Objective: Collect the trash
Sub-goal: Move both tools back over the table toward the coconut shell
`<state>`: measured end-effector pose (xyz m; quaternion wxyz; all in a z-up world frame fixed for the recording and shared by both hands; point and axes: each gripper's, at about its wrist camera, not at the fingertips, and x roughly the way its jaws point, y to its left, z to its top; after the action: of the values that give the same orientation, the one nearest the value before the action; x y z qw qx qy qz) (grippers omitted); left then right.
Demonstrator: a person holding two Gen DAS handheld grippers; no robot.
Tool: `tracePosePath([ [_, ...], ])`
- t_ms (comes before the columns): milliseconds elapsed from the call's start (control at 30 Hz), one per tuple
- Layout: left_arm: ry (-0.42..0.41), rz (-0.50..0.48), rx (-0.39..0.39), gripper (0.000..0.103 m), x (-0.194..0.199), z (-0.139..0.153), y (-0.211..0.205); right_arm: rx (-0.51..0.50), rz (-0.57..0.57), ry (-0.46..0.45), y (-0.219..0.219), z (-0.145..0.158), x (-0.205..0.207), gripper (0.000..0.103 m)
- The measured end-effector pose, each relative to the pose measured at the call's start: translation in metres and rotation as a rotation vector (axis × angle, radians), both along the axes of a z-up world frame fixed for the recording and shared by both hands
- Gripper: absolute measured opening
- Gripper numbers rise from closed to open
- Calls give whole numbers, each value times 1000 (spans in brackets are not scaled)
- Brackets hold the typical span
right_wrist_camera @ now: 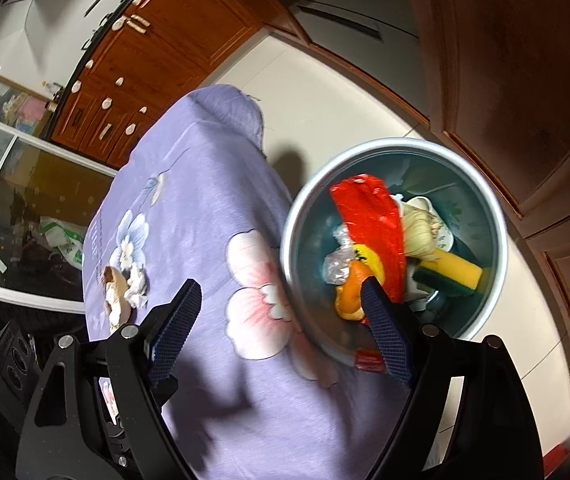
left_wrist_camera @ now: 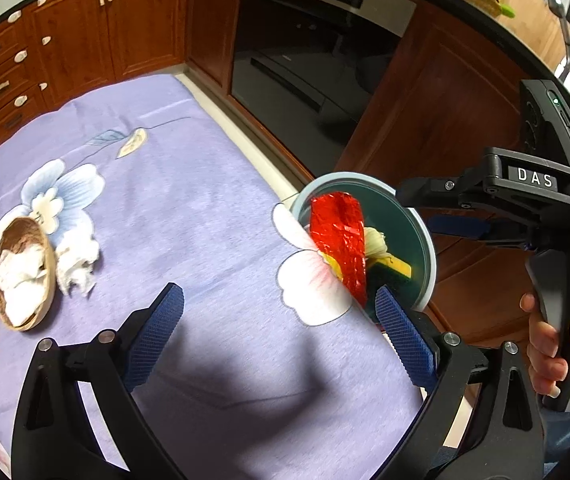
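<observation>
The trash bin [right_wrist_camera: 481,312], a pale-rimmed round pail with a dark teal inside, sits low beside the right edge of the purple flowered surface [left_wrist_camera: 189,184], at centre right of both views, where things can be dropped straight in off the cloth. Inside lie a red foil wrapper [right_wrist_camera: 369,216], a yellow and green sponge [right_wrist_camera: 451,270], a garlic bulb [right_wrist_camera: 417,232], a crumpled clear wrapper [right_wrist_camera: 337,266] and an orange peel [right_wrist_camera: 351,292]. The wrapper stands on end against the bin's wall, probably as it fell.

The right gripper [right_wrist_camera: 281,320] hangs over the bin's near rim, its blue fingers [right_wrist_camera: 179,320] spread wide with nothing between them, which fits a piece just let go. A hand [left_wrist_camera: 557,344] holds its grip at the right edge of the left wrist view. The left gripper [left_wrist_camera: 277,332] also has its fingers apart and empty, pointing down at the cloth.

Two pieces remain at the left of the left wrist view: a brown shell-like bowl [left_wrist_camera: 41,280] with white crumpled tissue in it and a wad of tissue [left_wrist_camera: 77,260] touching its right side. They look like the next trash to collect
</observation>
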<state>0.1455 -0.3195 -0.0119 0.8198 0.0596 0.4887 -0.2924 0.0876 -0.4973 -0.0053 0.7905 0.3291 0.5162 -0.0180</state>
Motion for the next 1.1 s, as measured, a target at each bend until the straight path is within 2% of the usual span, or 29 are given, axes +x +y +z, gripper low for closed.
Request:
tracePosePath([
  [367,-13,64,-41,98,-1,8,52,-26,56,-3,50,13,11,78],
  [633,2,119,-65,99,4,3,89,-46,119,5,96,15,25,78],
  [767,7,166,-74,99,9,-1,116,-47,165,15,124,10,37,78],
  [1100,45,354,-90,99,35,-23,211,-62,282,30,195,-13,85,78],
])
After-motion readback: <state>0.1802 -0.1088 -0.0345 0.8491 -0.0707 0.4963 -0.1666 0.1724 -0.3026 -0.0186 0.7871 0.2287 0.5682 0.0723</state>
